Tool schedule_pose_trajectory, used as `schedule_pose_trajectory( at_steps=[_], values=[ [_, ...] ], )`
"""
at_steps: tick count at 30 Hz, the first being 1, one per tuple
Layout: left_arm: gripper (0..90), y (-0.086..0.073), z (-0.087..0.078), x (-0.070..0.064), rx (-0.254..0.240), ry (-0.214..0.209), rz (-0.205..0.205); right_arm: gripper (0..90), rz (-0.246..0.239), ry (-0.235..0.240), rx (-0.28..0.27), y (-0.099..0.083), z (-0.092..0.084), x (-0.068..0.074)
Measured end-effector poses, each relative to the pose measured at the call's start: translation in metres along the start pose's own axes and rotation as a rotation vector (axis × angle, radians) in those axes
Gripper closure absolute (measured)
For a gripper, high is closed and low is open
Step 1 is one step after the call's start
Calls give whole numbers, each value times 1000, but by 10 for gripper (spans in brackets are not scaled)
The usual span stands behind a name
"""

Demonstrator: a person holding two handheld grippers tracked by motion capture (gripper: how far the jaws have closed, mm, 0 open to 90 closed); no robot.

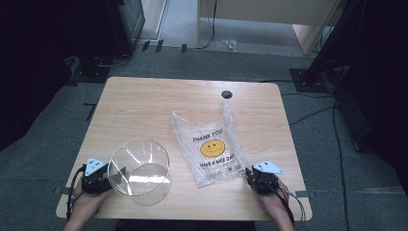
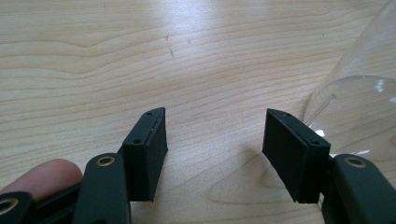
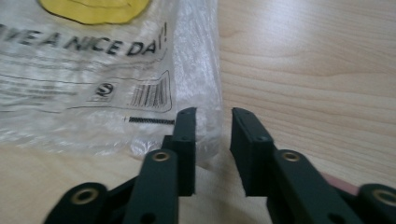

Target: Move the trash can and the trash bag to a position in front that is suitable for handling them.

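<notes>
**Grippers at bowl and bag**

The bag (image 1: 210,148) lies flat near the table's (image 1: 144,101) right front corner. The right gripper (image 3: 214,122) is spread, its jaws at the bag's corner, pinching nothing. The left gripper (image 2: 212,140) is spread beside the bowl (image 1: 139,171) at the front left edge.

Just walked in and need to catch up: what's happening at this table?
A person works with a claw in each hand. The right claw, open, sits at the near corner of a clear smiley-face plastic bag lying flat on the wooden table, without gripping it. The left claw, open and empty, rests beside a clear glass bowl.
</notes>
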State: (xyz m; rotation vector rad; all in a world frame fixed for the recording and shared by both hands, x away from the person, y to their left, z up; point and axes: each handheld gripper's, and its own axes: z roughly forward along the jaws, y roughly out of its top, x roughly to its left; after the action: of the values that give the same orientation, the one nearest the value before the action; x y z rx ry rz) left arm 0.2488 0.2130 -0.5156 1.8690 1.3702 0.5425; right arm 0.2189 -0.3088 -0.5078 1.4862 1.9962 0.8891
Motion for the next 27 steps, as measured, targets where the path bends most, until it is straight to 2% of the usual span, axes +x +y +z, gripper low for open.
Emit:
schedule_pose_trajectory(
  at_steps=[2,3,4,5,8,10,11,12,13,14,16,17,22,24,27],
  values=[
    [391,0,0,0,0,-2,0,642,19,41,-50,6,-10,-3],
    [391,0,0,0,0,-2,-1,617,32,55,-95,18,-17,-5],
    [391,0,0,0,0,-2,-1,617,32,55,-95,18,-17,-5],
    [391,0,0,0,0,-2,0,583,42,56,-134,30,-18,-3],
    [391,0,0,0,1,-2,0,550,37,49,-144,39,-11,4],
    [389,0,0,1,0,-4,0,528,7,35,-137,45,1,12],
    [388,0,0,1,0,-5,-1,551,-4,23,-121,50,16,20],
    [387,0,0,1,0,-6,-2,576,-12,23,-118,52,23,23],
    [387,0,0,1,0,-7,-2,576,-12,23,-118,52,23,23],
    [383,0,0,1,0,-9,-2,595,-26,34,-96,53,36,29],
    [381,0,0,1,-1,-12,-4,606,-33,34,-80,53,41,31],
    [380,0,0,2,0,-14,-5,611,-38,29,-50,51,51,33],
    [375,0,0,2,-1,-18,-10,595,-26,0,-10,40,59,29],
    [374,0,0,2,-1,-19,-10,593,2,-5,-24,36,57,22],
    [373,0,0,2,-2,-17,-12,588,28,-66,-19,31,51,13]
  ],
)
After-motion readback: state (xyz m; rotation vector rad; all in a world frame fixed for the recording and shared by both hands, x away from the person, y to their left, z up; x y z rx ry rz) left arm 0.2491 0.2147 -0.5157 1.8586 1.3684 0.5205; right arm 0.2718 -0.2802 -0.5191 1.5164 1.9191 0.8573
